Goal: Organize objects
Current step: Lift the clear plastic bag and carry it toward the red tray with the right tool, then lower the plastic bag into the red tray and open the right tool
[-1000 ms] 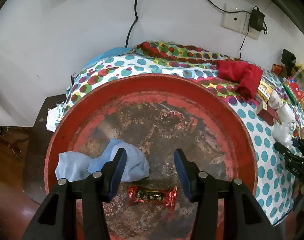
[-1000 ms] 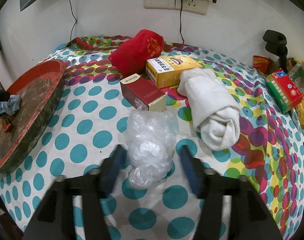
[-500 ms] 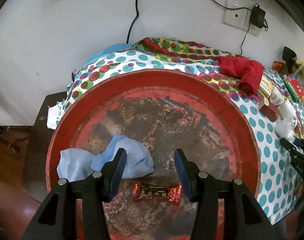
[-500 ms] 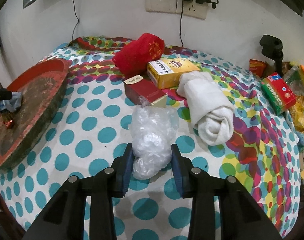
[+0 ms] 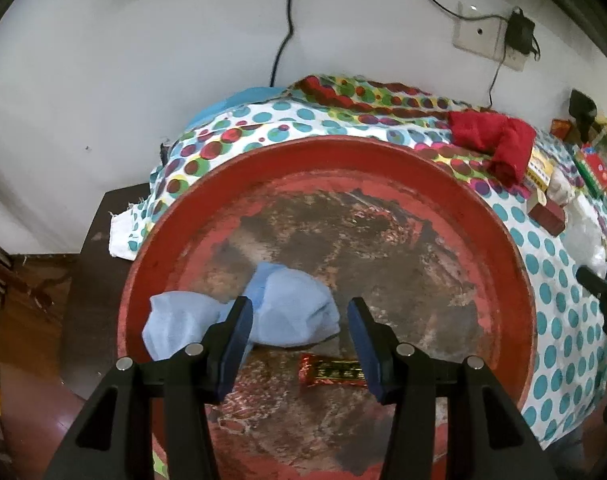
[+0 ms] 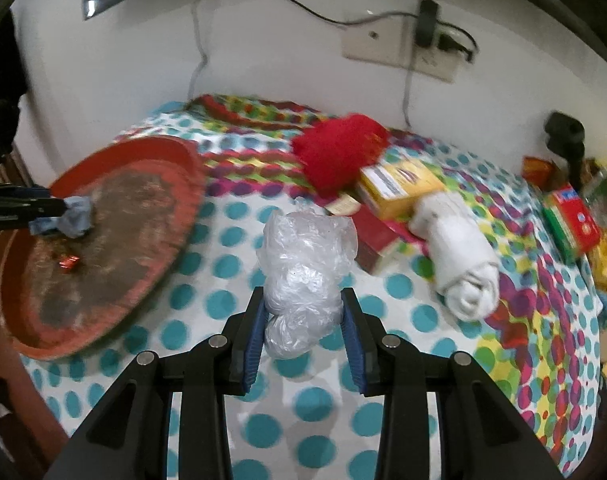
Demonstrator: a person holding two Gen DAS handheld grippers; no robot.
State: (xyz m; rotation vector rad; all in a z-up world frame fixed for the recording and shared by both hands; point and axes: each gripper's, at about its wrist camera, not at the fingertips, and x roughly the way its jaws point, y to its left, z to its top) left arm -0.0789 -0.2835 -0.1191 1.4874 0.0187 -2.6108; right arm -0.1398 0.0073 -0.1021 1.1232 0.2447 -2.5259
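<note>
- The right gripper (image 6: 303,320) pinches a crumpled clear plastic bag (image 6: 305,264) between its two blue pads.
- The bag looks lifted off the spotted cloth (image 6: 231,304) that covers the desk.
- The left gripper (image 5: 299,336) is spread wide with nothing between its fingers.
- It hangs over a big round red tray (image 5: 383,152) with worn, dark paint in the middle.
- A light blue cloth (image 5: 287,304) lies bunched up in the tray, partly behind the left finger.
- A small candy in a red wrapper (image 5: 331,370) lies in the tray too, just beside the blue cloth and close to the right finger.
- The tray sits at the left end of the desk, partly over the edge.
- Behind the plastic bag there is a dark red box (image 6: 377,240), and a yellow box (image 6: 399,184) past that.
- A fluffy red cloth (image 6: 339,152) rests against the yellow box.
- A rolled white towel (image 6: 459,252) lies to the right of the boxes.
- A red and green packet (image 6: 569,220) lies near the far right edge.
- A wall socket (image 6: 403,48) with a plug is on the white wall behind the desk.
</note>
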